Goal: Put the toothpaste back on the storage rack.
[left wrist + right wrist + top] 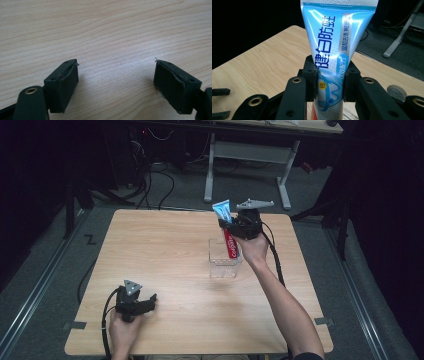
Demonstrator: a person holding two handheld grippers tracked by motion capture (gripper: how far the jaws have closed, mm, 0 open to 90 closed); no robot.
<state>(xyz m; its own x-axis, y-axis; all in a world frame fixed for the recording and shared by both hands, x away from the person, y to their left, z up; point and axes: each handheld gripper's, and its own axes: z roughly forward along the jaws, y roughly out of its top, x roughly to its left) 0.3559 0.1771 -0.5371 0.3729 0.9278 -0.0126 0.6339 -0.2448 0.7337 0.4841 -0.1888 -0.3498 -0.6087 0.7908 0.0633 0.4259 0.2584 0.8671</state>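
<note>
The right gripper (329, 82) clamps a toothpaste tube (334, 50) between its jaws, blue crimped end up, red end inside a clear container (224, 262). The left gripper (116, 82) gapes wide, empty.

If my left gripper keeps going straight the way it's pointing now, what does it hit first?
Most likely the bare tabletop. The left gripper has its jaws spread wide with nothing between them, and wood grain lies ahead of them. How far off the surface is can't be judged.
</note>
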